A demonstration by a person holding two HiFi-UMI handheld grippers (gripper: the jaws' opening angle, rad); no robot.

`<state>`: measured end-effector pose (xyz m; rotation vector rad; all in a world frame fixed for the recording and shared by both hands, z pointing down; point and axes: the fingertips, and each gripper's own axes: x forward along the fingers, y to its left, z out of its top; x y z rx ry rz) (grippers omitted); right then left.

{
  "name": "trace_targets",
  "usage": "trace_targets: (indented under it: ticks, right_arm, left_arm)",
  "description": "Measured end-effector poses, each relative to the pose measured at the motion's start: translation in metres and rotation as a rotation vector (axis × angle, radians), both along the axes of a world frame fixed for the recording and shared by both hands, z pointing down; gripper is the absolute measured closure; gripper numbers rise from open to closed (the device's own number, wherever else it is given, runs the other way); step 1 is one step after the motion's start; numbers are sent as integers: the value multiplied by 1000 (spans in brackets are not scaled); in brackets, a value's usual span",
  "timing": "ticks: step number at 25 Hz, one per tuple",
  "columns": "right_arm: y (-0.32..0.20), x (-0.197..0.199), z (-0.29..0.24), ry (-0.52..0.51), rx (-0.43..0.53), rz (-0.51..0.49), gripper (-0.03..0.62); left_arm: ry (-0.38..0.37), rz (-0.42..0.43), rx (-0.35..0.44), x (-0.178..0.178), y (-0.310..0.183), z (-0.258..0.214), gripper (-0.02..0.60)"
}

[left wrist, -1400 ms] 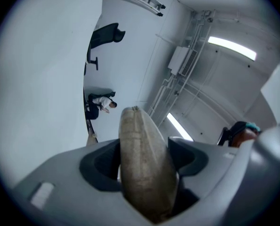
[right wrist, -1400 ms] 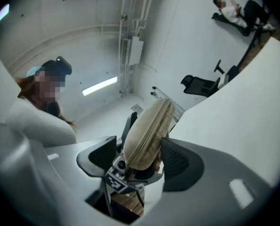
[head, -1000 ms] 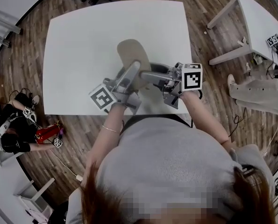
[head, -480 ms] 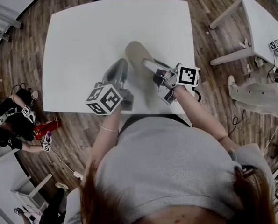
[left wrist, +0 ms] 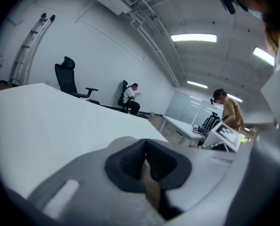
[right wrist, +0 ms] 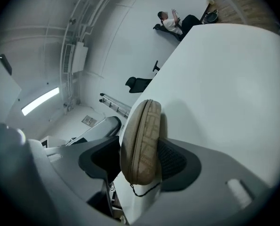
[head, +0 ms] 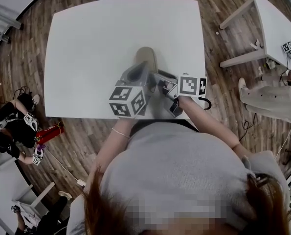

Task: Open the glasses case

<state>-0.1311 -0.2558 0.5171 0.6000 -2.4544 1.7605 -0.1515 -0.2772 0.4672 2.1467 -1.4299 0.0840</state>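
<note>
A tan zip-up glasses case [head: 145,58] stands on its long edge over the white table [head: 86,43]. My right gripper [head: 157,76] has just been closing on it and is now shut on its near end; in the right gripper view the case [right wrist: 142,140] fills the gap between the pads, with a thin black cord hanging below. My left gripper [head: 141,71] comes in from the left at the same end. In the left gripper view its jaws [left wrist: 147,166] are shut on a thin tan strip [left wrist: 150,185], which looks like the zipper pull.
The table's front edge runs just under both marker cubes. A second white table [head: 277,23] stands at the right with a person [head: 267,97] beside it. Another person [head: 8,131] sits on the wood floor at the left.
Both grippers have sunk toward the table with the case. The left gripper rolled, swung in from the left to the case's near end and shut. The right jaws narrowed onto the case.
</note>
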Motion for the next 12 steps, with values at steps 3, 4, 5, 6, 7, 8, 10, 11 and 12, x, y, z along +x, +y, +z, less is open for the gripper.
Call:
trace_targets:
  ticks: [3,4,5,6,7,8,10,11,12]
  right_arm:
    - [2,9,2,49,24,-2,328]
    - [1,14,2,72,42,3,320]
    - [1,20,1,95,68,9,319]
    - [0,26,-1,119,104,14,319]
    - [-2,31,-5,142,148,19,319]
    - [-4,35,-11,162,195,21,319]
    - [-8,38,-23,194,294,17,319]
    - [-10,39,-31,208,350,12,327]
    - [-12,39,-41,221,413,9,348]
  left_arm:
    - [-47,4,-27,4,-3,10,580]
    - [-59,11,-34,6,-4,13,580]
    - [-67,17,-40,9,-4,15,580]
    - [-69,22,-44,11,-3,16,580]
    - [-67,22,-44,12,-3,16,580]
    - [-63,17,-41,12,-2,16,580]
    - [-53,-11,-24,9,-1,11,580]
    - [-45,-31,-12,7,-1,7,580]
    - [-34,-53,3,4,0,2,580]
